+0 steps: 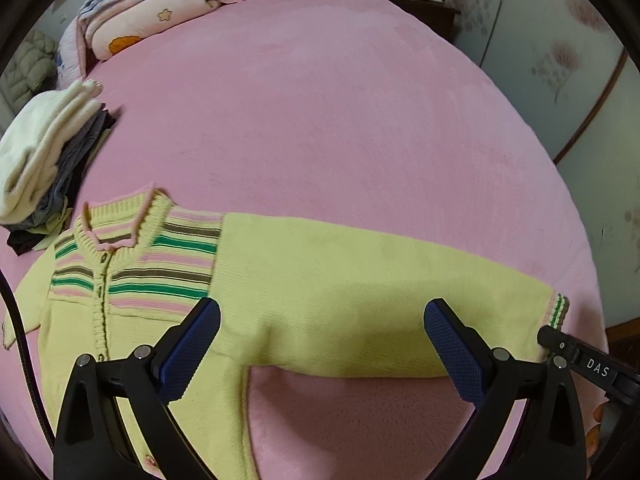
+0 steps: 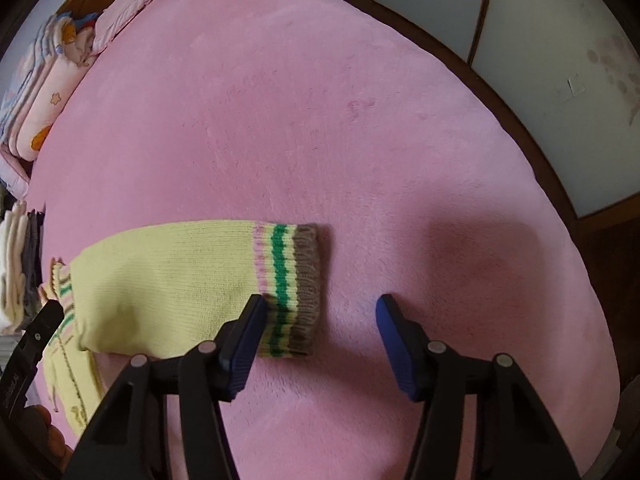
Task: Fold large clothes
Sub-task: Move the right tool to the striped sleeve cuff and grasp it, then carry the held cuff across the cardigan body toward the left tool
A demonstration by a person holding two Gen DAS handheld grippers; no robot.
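Observation:
A pale yellow knit cardigan (image 1: 320, 280) with pink, green and brown chest stripes lies flat on the pink bed, collar at the left, one sleeve stretched out to the right. My left gripper (image 1: 322, 344) is open, its blue pads hovering over the sleeve near the armpit. The sleeve's striped cuff (image 2: 288, 288) shows in the right wrist view. My right gripper (image 2: 320, 328) is open, its left pad over the cuff's inner edge, its right pad over bare blanket. The right gripper's body also shows at the cuff in the left wrist view (image 1: 584, 364).
A stack of folded clothes (image 1: 44, 160), white on top, sits left of the collar. Folded quilts and a pillow (image 1: 152, 4) lie at the head of the pink bed (image 1: 340, 120). The wooden bed frame (image 2: 520, 136) and wardrobe doors (image 1: 560, 60) bound the right.

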